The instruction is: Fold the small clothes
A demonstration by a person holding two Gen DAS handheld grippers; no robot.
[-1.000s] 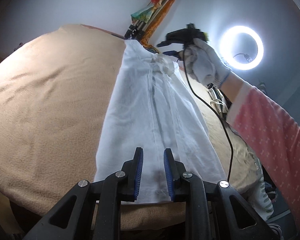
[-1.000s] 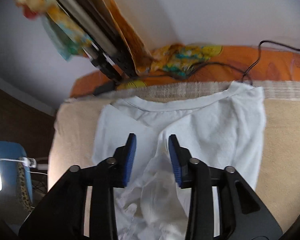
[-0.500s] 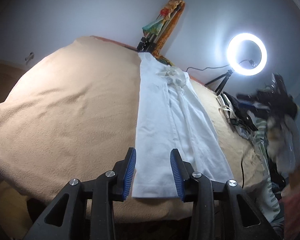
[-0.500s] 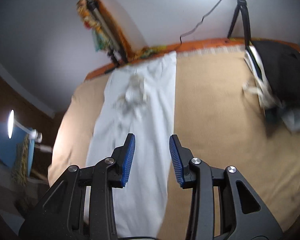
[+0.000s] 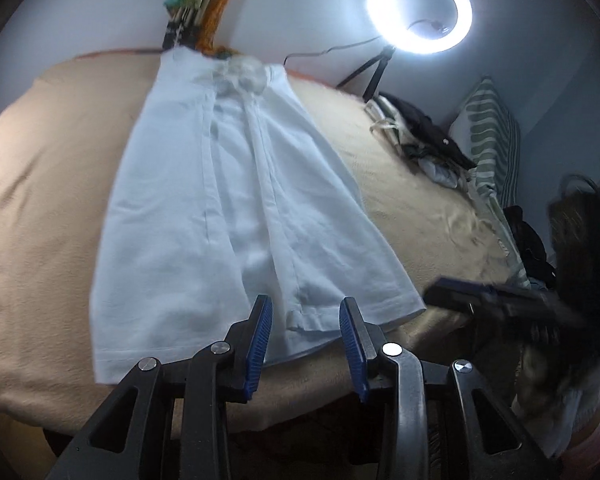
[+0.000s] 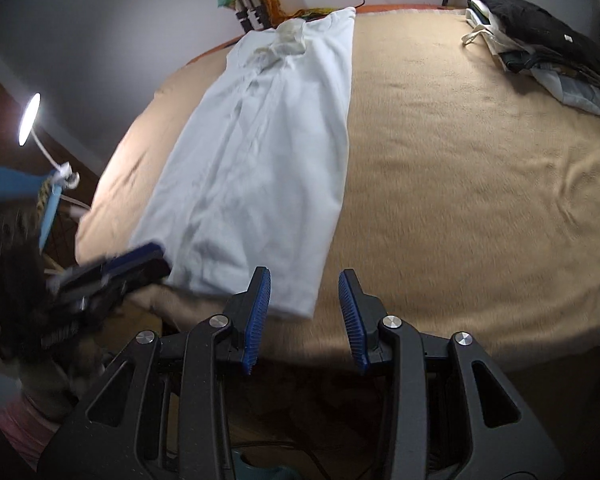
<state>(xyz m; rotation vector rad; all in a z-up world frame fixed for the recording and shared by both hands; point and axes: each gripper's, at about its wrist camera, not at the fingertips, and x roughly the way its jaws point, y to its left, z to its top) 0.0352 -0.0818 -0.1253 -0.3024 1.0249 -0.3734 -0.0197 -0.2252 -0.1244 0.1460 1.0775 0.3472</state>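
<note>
A white shirt [image 5: 228, 208] lies flat and lengthwise on the tan blanket [image 5: 40, 208], sides folded in, with its collar end bunched at the far edge. It also shows in the right wrist view [image 6: 260, 152]. My left gripper [image 5: 306, 332] is open and empty, just in front of the shirt's near hem. My right gripper [image 6: 304, 312] is open and empty, by the hem's right corner at the bed's near edge. Each gripper appears blurred in the other's view, the right one [image 5: 496, 300] and the left one [image 6: 112, 268].
A lit ring light [image 5: 420, 4] on a tripod stands at the back. A pile of dark and light clothes [image 6: 540, 52] and a striped pillow [image 5: 496, 136] lie at the bed's right side. A desk lamp [image 6: 30, 120] glows at left.
Both grippers have pulled back from the shirt to the bed's near edge. The right one came from over the collar end. The left one's jaws have opened wider.
</note>
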